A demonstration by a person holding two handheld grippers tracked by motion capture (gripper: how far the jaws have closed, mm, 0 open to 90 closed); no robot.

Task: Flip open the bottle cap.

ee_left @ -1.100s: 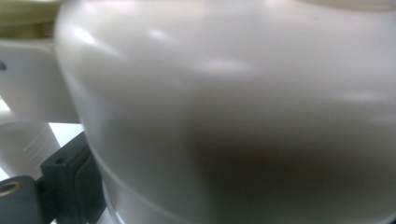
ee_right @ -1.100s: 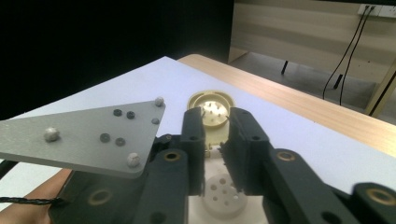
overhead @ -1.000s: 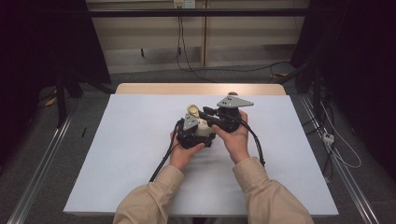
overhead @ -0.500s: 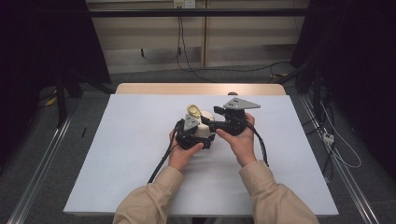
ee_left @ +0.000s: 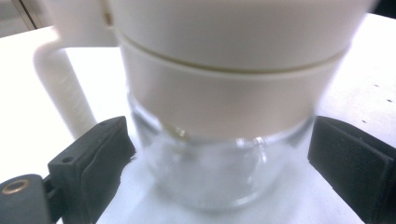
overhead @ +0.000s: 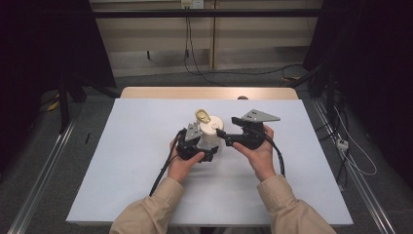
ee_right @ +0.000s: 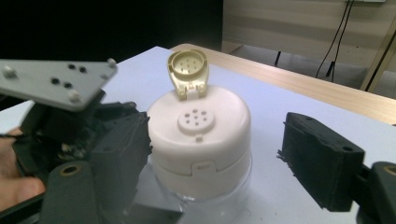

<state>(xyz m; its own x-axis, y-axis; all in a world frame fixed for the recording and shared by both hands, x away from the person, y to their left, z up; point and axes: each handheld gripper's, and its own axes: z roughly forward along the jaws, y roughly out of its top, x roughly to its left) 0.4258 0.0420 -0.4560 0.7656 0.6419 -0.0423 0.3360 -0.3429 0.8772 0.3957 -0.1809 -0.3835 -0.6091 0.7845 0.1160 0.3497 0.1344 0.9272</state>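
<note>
A glass jar (overhead: 210, 142) with a cream lid (ee_right: 198, 135) stands on the white tabletop (overhead: 122, 161), near its middle, and its small flip cap (ee_right: 187, 70) is tipped up, baring a ring of shaker holes. The left hand-held gripper (overhead: 197, 146) grasps the jar by its clear glass body, one black pad on each side just under the lid. The right hand-held gripper (overhead: 221, 136) sits just beside the lid with its jaws spread apart, having just been opening, and nothing is pinched between them.
</note>
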